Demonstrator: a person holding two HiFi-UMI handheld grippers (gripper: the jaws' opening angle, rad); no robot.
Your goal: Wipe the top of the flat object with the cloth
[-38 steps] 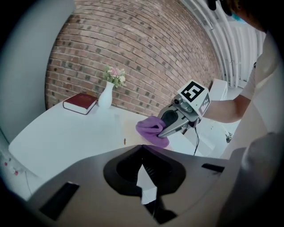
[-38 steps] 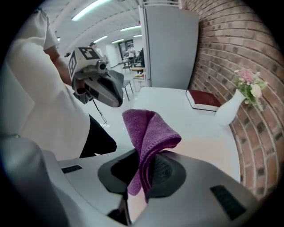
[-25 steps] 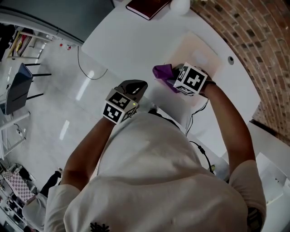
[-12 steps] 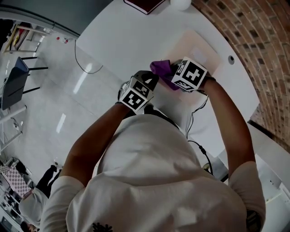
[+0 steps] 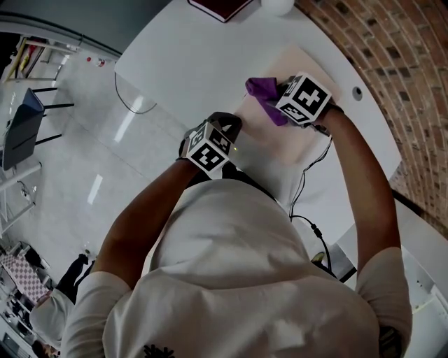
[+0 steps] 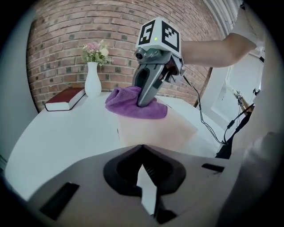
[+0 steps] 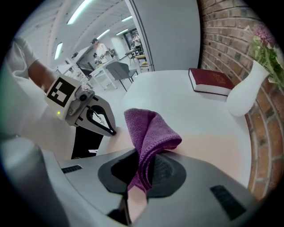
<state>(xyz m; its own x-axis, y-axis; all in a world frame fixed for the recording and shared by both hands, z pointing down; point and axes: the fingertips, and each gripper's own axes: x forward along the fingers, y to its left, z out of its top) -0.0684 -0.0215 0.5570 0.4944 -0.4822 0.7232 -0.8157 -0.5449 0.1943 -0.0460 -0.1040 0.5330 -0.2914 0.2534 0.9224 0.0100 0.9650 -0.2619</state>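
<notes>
- Right gripper [image 5: 280,103]: fingers clenched on the purple cloth [image 7: 148,128], which is pressed onto the pale board [image 5: 315,70], upper right of the head view.
- Left gripper [image 5: 227,129]: fingers closed together, empty, tips at the board's edge.
- Board lies flat on the white desk [image 5: 189,56].

Purple cloth [image 7: 150,133] pinched in right hand-held gripper [image 7: 134,193], on flat object [image 7: 213,150].

cloth [image 7: 150,133] end hidden in jaws of right gripper [image 7: 136,184]; book [image 5: 222,7] cut off
</notes>
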